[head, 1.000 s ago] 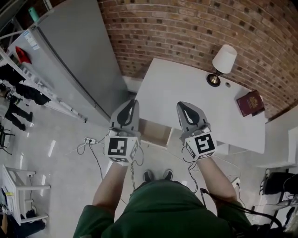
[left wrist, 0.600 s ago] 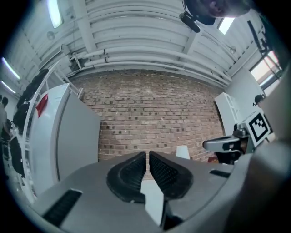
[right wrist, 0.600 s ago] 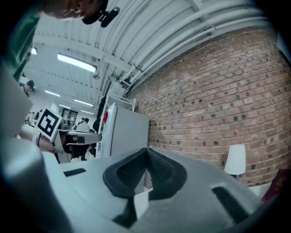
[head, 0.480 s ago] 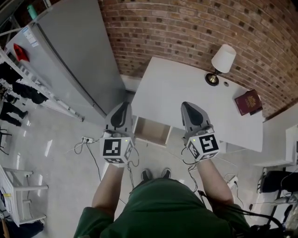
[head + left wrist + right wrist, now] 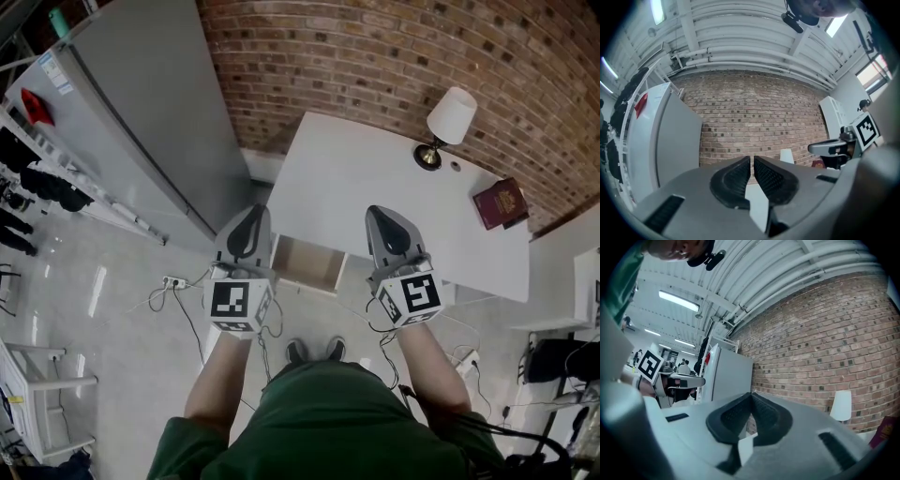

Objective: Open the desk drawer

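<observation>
The white desk [image 5: 375,178] stands against a brick wall. Its drawer [image 5: 307,265] is pulled out at the near left edge, and its pale inside looks empty. I hold both grippers above and just in front of the desk's near edge, one on each side of the drawer. My left gripper [image 5: 258,210] [image 5: 752,159] has its jaws nearly together with nothing between them. My right gripper [image 5: 378,212] [image 5: 751,394] has its tips closed and also holds nothing. Neither gripper touches the drawer.
A table lamp [image 5: 450,120] and a dark red book [image 5: 502,203] sit at the far right of the desk. A tall grey cabinet [image 5: 141,112] stands to the left. A power strip [image 5: 178,281] and cables lie on the floor near the person's shoes [image 5: 317,352].
Both grippers shifted only slightly over the desk's near edge. The drawer stays pulled out and the jaws stay closed.
</observation>
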Motion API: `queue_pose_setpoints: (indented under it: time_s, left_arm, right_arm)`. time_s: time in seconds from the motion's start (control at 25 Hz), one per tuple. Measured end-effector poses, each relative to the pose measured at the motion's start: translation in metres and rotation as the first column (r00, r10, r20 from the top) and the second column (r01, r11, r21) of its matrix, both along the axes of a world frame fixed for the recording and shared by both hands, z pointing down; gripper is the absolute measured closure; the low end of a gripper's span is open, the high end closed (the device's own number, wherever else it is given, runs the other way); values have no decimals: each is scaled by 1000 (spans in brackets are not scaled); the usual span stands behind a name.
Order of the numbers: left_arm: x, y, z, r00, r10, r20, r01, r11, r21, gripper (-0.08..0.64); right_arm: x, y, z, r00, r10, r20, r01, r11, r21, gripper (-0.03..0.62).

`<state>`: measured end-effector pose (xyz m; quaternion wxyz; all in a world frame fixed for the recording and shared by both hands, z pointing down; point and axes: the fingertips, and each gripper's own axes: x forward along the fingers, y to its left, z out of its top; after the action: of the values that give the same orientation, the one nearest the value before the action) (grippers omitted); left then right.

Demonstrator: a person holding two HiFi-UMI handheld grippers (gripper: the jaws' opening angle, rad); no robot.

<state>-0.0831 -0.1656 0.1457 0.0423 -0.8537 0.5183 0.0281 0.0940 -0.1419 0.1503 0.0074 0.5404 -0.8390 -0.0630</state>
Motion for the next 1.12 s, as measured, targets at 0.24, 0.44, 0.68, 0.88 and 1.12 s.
queue_pose_setpoints:
  time_s: [0.24,0.44,0.68,0.88,1.12]
  left_arm:
    - [-6,-5,1,1000,2,1,-2,1000,-5,535]
    - [-12,-7,1,1000,0,3,0,1000,-6,535]
    - [-9,-5,2,1000,-3,6,3,1000,-9,535]
    - [-2,-1,2,1000,-2,28,2,1000,2,535]
    - [4,1,4,1000,-8,24,9,1000,-8,535]
  right_arm:
    - [-7,-2,3,1000,-13,22,14,1000,-20,592]
    - [-15,-1,2,1000,-23,2,24,999,-21,592]
    - [-12,1,4,1000,-23,5,23,1000,-21,592]
    - [-10,4,4,1000,-28,9,29,999,-21,592]
    - [-3,5,6,999,-35,24,36,999,-21,592]
